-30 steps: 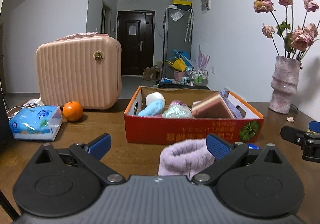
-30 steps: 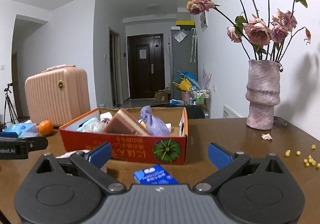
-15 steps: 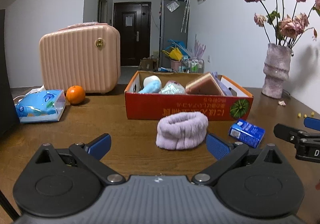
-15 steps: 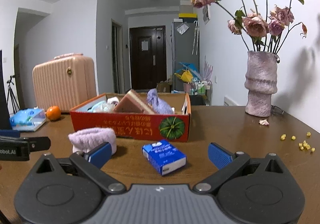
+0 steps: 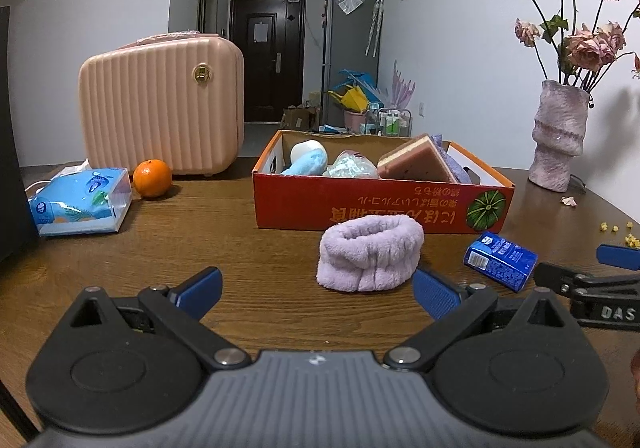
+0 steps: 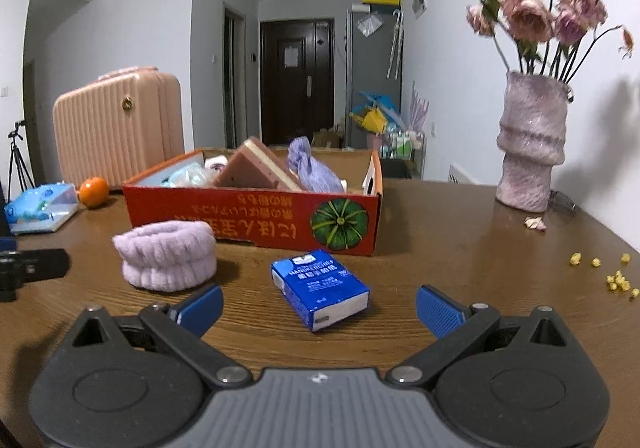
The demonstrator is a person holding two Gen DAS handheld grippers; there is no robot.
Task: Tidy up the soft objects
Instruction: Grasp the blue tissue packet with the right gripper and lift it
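Note:
A fluffy lilac headband [image 5: 370,254] [image 6: 166,254] lies coiled on the wooden table in front of the red cardboard box [image 5: 380,204] [image 6: 256,218]. The box holds a pink sponge [image 5: 416,166], a blue plush, a bagged item and a lilac cloth bundle [image 6: 312,168]. A small blue tissue pack [image 6: 320,288] [image 5: 500,260] lies to the right of the headband. My left gripper [image 5: 318,290] is open, a short way back from the headband. My right gripper [image 6: 318,304] is open, with the tissue pack just ahead between its fingers.
A pink ribbed case [image 5: 160,104], an orange [image 5: 152,178] and a blue tissue packet [image 5: 80,202] stand at the left. A lilac vase of dried roses [image 6: 532,144] stands at the back right, with yellow crumbs [image 6: 616,280] on the table near it.
Both grippers have drawn back from the box. The headband and tissue pack, close under the fingers a second ago, now lie farther ahead in full view.

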